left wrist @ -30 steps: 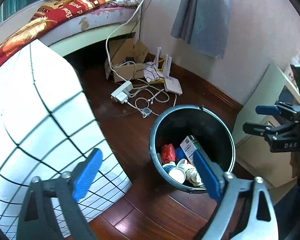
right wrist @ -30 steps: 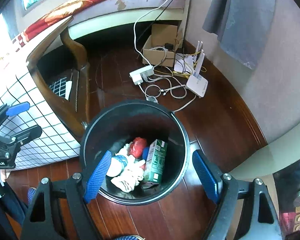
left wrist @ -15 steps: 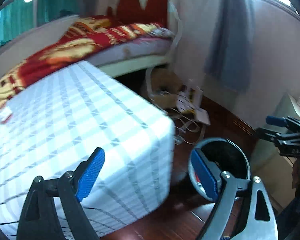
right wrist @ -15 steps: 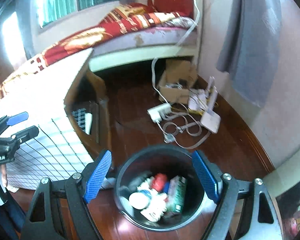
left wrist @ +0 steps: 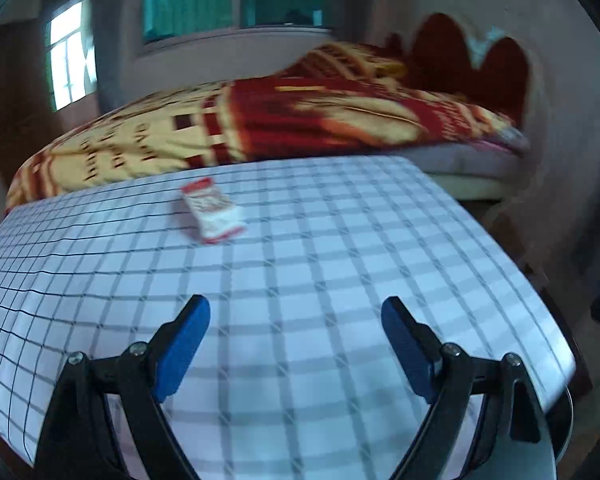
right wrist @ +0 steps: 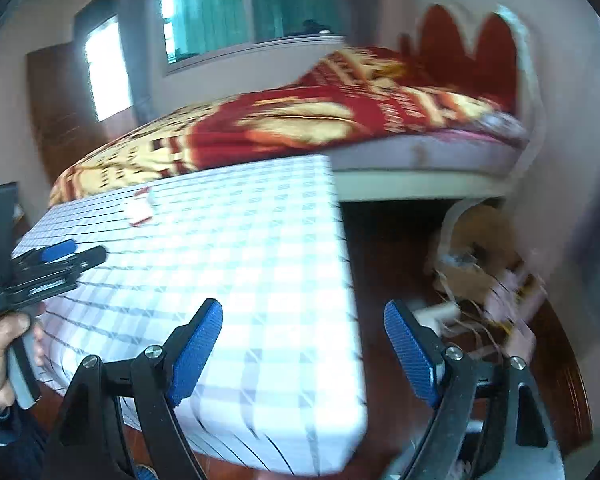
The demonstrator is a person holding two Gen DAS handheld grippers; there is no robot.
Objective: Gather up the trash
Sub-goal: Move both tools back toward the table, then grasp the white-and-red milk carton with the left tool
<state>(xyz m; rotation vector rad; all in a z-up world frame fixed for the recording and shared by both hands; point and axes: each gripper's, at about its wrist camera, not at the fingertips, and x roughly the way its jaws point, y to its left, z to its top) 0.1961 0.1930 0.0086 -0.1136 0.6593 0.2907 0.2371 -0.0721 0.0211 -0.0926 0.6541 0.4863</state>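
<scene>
Though blurred, wrapper (left wrist: pixel 213 211) print unreadable

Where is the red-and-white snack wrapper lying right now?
The snack wrapper lies flat on the checked tablecloth, toward the table's far side near the bed. In the left wrist view it is up and left of centre; in the right wrist view, far left.

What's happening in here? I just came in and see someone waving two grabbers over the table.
A person is clearing trash with a two-finger tool in each hand. Both the left tool and the right tool are open and empty, held above the checked tablecloth. One red-and-white snack wrapper lies on the cloth toward the bed side, not yet picked up. The left tool faces it more directly. Both views are blurred.
</scene>
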